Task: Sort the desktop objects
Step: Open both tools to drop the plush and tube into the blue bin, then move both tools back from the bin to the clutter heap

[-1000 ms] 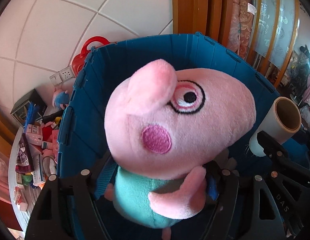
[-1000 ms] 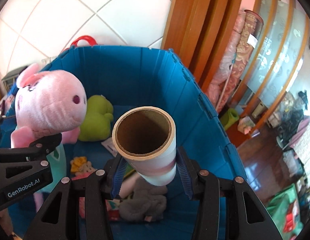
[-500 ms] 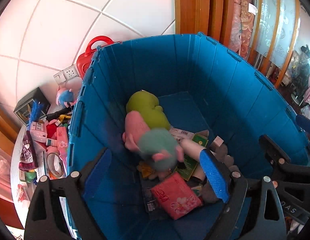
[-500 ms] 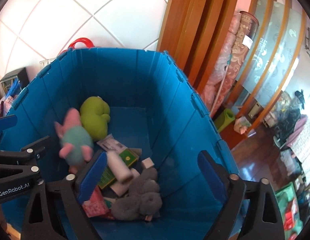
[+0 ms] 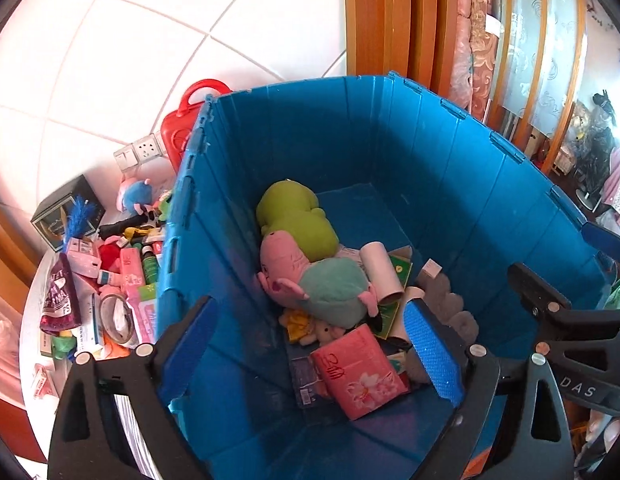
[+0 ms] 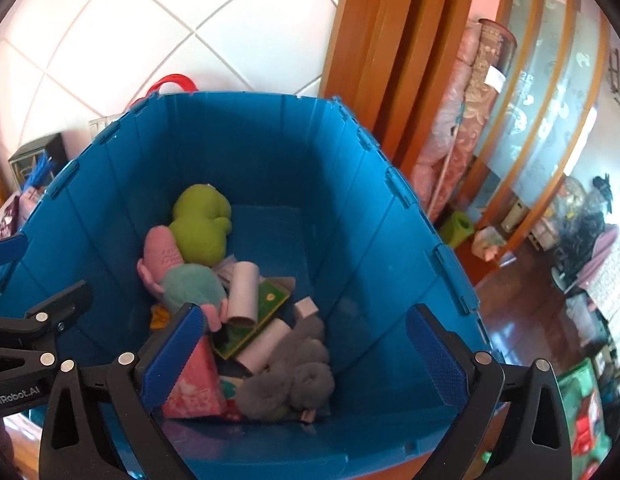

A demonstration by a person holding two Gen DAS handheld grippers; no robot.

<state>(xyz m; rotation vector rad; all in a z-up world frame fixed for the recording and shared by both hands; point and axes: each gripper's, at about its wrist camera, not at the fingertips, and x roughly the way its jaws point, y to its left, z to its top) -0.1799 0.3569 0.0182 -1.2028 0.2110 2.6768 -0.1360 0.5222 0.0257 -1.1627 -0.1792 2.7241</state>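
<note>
The pink pig plush (image 5: 310, 280) (image 6: 178, 276) in a teal shirt lies inside the blue crate (image 5: 429, 160) (image 6: 230, 140), against a green plush (image 5: 298, 220) (image 6: 202, 228). A white cardboard roll (image 5: 379, 272) (image 6: 244, 292) rests beside it on a green box. My left gripper (image 5: 310, 304) hovers above the crate's near rim; its jaws are opening and hold nothing. My right gripper (image 6: 306, 312) hangs over the crate too, jaws opening, with nothing between them. A grey plush (image 6: 294, 376) and a pink tissue pack (image 5: 357, 372) lie below.
Left of the crate, a white table (image 5: 28, 320) carries several packets, a tape roll (image 5: 116, 316), bottles and a small blue plush (image 5: 136, 194). A red case (image 5: 182, 132) leans on the tiled wall behind. A wooden door frame and rolled fabrics stand at the right.
Both grippers let go: the pig plush left the left jaws and the cardboard roll left the right jaws. Both dropped into the crate and now lie still. Both pairs of jaws spread wide.
</note>
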